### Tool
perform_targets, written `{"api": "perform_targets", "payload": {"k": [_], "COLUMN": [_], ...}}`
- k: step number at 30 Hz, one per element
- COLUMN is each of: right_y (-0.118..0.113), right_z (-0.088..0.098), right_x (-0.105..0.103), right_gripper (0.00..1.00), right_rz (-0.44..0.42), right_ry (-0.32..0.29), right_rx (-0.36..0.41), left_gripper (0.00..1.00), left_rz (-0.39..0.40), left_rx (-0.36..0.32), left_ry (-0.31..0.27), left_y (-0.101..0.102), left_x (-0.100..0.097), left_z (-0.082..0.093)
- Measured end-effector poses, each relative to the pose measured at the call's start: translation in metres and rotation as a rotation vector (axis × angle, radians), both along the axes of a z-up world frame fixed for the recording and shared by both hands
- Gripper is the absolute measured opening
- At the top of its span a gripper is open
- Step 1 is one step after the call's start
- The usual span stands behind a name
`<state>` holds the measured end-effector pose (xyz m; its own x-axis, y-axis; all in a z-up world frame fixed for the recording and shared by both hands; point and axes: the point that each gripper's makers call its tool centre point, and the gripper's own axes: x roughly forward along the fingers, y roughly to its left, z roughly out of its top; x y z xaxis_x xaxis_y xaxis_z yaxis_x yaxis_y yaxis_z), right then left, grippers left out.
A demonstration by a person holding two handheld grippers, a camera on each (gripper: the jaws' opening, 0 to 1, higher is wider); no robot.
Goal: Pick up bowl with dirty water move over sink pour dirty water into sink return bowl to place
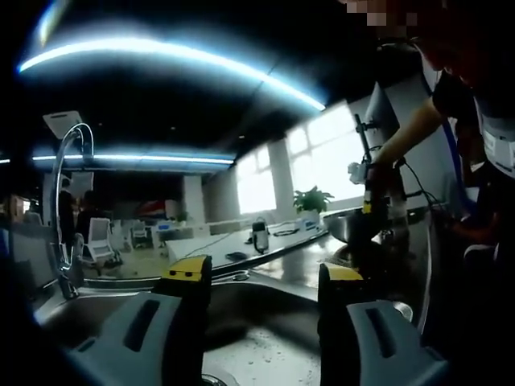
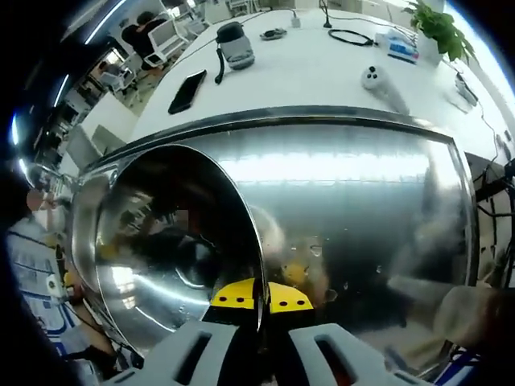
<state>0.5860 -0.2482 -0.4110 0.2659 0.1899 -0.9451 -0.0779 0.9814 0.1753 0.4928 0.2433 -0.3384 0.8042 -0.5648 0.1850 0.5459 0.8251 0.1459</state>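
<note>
Right gripper [image 2: 261, 299] pinching rim of steel bowl [image 2: 161, 249], 1 yellow-tipped jaw inside, 1 outside; bowl tilted above steel counter [image 2: 362, 201], seen from left gripper view at right [image 1: 354, 225], held up beside sink. Left gripper [image 1: 261, 281] spread wide, holding nothing, low over sink basin [image 1: 257, 338]. Curved faucet [image 1: 64, 201] at left. Phone [image 2: 187, 91] on white table [image 2: 322, 72] beyond

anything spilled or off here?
No spill visible. Right gripper pinches the bowl by its rim, over the steel counter. Left gripper is open above the sink, which shows droplets.
</note>
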Motion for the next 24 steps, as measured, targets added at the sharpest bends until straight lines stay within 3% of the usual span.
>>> {"api": "perform_targets", "payload": {"k": [3,7,9,17,24], "right_y": [0.0,0.001,-0.002,-0.001,0.005], "right_z": [0.0,0.0,0.001,0.002,0.009], "right_x": [-0.001,-0.001,0.002,0.003,0.01], "right_gripper": [0.0,0.0,0.0,0.0,0.0], "right_rz": [-0.088,-0.05,-0.082,-0.083,-0.016], "right_ry": [0.026,0.007,0.008,-0.004,-0.063], "right_rx": [0.034,0.009,0.023,0.028,-0.005], "left_gripper": [0.47,0.47,0.47,0.47,0.47], "left_rz": [0.002,0.005,0.005,0.01,0.011], "left_rx": [0.003,0.011,0.012,0.023,0.023], "left_ry": [0.001,0.003,0.003,0.008,0.007], "left_y": [0.0,0.0,0.0,0.0,0.001], "left_x": [0.0,0.001,0.001,0.002,0.002], "left_z": [0.0,-0.002,-0.002,-0.004,-0.003]}}
